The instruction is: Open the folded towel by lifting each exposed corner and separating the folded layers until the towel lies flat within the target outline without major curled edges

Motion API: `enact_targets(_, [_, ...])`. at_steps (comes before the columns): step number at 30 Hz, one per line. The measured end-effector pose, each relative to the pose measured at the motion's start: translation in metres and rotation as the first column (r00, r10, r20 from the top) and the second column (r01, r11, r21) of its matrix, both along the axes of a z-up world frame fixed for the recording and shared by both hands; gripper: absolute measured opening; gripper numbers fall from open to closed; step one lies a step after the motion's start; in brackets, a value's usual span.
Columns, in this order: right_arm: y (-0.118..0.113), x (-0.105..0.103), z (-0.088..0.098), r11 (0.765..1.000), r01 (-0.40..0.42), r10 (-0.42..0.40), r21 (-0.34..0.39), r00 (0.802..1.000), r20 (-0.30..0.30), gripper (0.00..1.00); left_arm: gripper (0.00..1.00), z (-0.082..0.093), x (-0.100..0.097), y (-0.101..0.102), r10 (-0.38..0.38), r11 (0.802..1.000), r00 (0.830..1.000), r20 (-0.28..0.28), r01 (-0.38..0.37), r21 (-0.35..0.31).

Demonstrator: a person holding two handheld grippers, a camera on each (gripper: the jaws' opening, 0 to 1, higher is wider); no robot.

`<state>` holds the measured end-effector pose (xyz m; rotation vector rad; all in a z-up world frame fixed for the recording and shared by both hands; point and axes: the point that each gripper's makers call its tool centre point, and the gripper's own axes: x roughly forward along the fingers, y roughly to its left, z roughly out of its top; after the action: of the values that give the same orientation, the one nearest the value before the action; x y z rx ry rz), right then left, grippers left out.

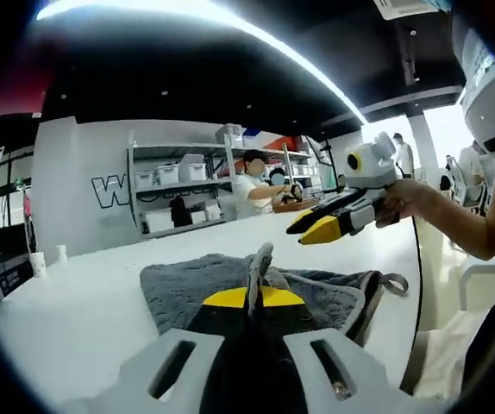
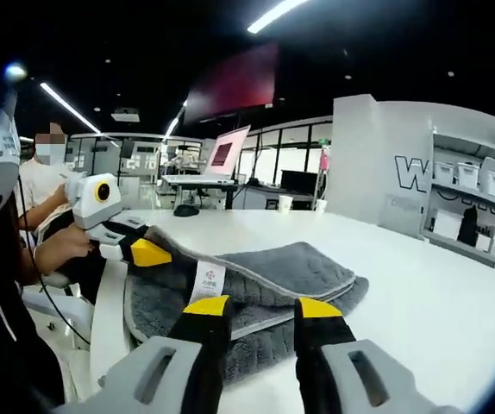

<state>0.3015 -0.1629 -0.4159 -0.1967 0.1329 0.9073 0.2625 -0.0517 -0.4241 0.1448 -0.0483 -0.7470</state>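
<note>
Pinching towel fold, left tool clamped; right tool apart above it.

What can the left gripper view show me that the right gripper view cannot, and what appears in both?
Left gripper view alone: metal shelves with white bins, the towel's hanging loop, and the right gripper held above the table.

Right gripper view alone: the white care label on the towel, an open laptop on a far desk, and the left gripper pinching the towel's edge.

Both: the grey towel on the white table.
</note>
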Motion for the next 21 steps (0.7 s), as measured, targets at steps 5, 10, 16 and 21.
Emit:
enact_targets(5, [0.003,0.004,-0.002,1.000,0.000,0.000,-0.001,1.000,-0.007,0.23,0.01,-0.001,0.000,0.003,0.006,1.000,1.000,-0.005,-0.006,-0.014])
enact_targets(10, [0.009,0.019,0.000,1.000,-0.001,0.002,0.011,1.000,-0.027,0.23,0.01,0.000,0.004,0.017,0.060,0.997,0.998,0.013,-0.059,-0.042])
enact_targets(16, [0.016,0.035,0.007,0.999,-0.007,0.009,0.044,0.999,-0.049,0.22,0.01,0.000,0.007,0.028,0.098,0.982,0.995,-0.023,-0.100,-0.160])
enact_targets(21, [0.018,0.043,0.014,0.998,0.000,0.003,0.059,0.999,-0.050,0.19,0.01,0.003,0.008,0.030,0.099,0.977,0.995,-0.029,-0.103,-0.184])
